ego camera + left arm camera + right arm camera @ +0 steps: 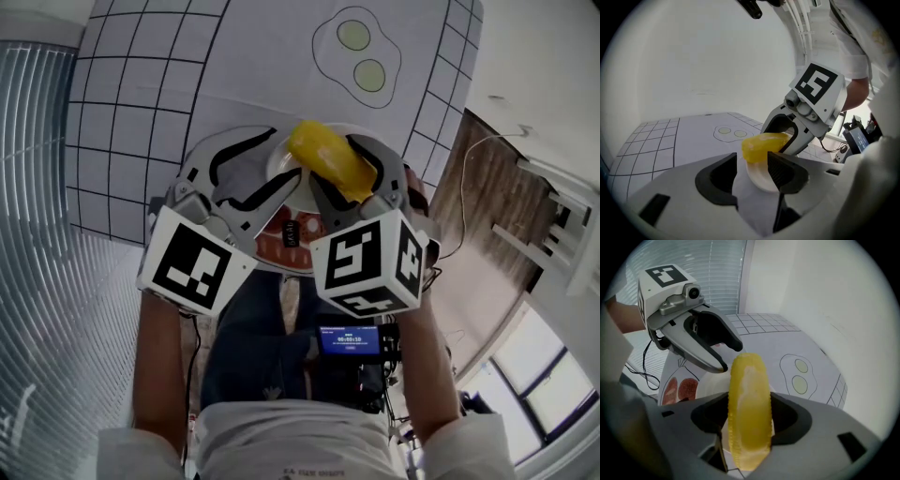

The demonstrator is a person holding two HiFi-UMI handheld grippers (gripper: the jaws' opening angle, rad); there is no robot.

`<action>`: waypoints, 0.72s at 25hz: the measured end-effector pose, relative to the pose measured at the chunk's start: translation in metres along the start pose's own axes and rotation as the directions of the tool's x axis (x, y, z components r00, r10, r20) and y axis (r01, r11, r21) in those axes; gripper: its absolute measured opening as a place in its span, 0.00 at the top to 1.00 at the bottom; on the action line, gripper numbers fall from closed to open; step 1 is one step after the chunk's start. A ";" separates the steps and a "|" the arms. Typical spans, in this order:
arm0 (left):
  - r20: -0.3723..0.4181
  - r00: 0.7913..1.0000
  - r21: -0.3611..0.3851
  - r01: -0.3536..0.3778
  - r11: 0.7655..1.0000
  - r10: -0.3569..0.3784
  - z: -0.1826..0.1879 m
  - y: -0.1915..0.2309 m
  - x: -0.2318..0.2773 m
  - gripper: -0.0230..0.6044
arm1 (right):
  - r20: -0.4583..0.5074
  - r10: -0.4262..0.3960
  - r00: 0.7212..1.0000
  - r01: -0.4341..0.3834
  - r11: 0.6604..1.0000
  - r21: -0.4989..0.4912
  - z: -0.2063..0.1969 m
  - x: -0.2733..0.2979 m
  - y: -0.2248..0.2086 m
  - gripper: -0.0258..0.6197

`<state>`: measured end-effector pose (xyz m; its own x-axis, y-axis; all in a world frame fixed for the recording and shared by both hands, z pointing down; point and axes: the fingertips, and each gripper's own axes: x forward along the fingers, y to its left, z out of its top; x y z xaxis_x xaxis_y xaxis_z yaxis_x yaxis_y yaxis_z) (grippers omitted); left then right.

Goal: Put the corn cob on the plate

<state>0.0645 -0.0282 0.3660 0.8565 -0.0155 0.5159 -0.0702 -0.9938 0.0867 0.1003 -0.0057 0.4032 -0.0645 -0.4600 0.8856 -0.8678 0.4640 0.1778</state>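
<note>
A yellow corn cob (pixel 330 161) hangs just above the white plate (pixel 281 155), with my right gripper (pixel 339 167) shut on its middle. In the right gripper view the corn cob (pixel 749 404) stands on end between both pads of my right gripper (pixel 750 416), and the plate (pixel 707 386) lies below it. My left gripper (pixel 283 157) stays open at the plate's left side with nothing between its fingers. In the left gripper view the corn cob (pixel 761 145) hovers over the plate (pixel 761 182), beyond my left gripper (pixel 752 164), and the right gripper (pixel 787 136) holds the cob's far end.
The plate lies on a white printed mat with a black grid and a drawn fried egg (pixel 361 52). A printed picture of red meat (pixel 281 234) is by the mat's near edge. A device with a blue screen (pixel 349 339) sits at the person's waist. A cable (pixel 478 155) runs over the wooden floor.
</note>
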 end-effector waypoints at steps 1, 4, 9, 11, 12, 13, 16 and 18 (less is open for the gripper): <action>0.003 1.000 -0.003 0.001 1.000 -0.001 0.001 -0.001 0.001 0.62 | 0.002 0.002 1.000 -0.002 1.000 -0.009 0.000 0.000 0.001 0.55; 0.025 1.000 0.005 0.000 1.000 0.000 0.007 -0.002 0.005 0.63 | 0.012 -0.003 1.000 0.003 0.999 -0.032 0.001 0.001 0.001 0.55; 0.028 1.000 -0.013 0.003 1.000 -0.003 0.001 -0.004 0.003 0.63 | 0.042 0.013 0.999 -0.012 0.999 -0.031 0.004 0.000 0.005 0.52; 0.027 1.000 -0.027 0.011 1.000 -0.010 -0.002 -0.006 0.003 0.63 | 0.057 0.029 0.998 -0.028 0.999 -0.018 0.006 -0.003 0.007 0.50; 0.024 1.000 -0.028 0.012 1.000 -0.011 -0.004 -0.007 0.003 0.63 | 0.061 0.033 0.998 -0.032 0.999 -0.016 0.007 -0.005 0.008 0.50; 0.021 1.000 -0.026 0.010 1.000 -0.009 -0.005 -0.008 0.002 0.63 | 0.064 0.033 0.997 -0.032 0.999 -0.019 0.008 -0.006 0.008 0.50; 0.010 1.000 -0.004 0.000 1.000 0.000 -0.007 -0.010 0.000 0.63 | 0.068 0.029 0.997 -0.026 0.999 -0.044 0.008 -0.010 0.008 0.50; 0.002 1.000 0.031 0.003 1.000 -0.003 -0.009 -0.013 -0.002 0.63 | 0.068 0.028 0.997 -0.024 0.998 -0.054 0.007 -0.011 0.009 0.50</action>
<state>0.0590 -0.0143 0.3709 0.8578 -0.0130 0.5139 -0.0520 -0.9968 0.0615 0.0899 -0.0021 0.3917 -0.1223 -0.4976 0.8587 -0.8381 0.5152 0.1792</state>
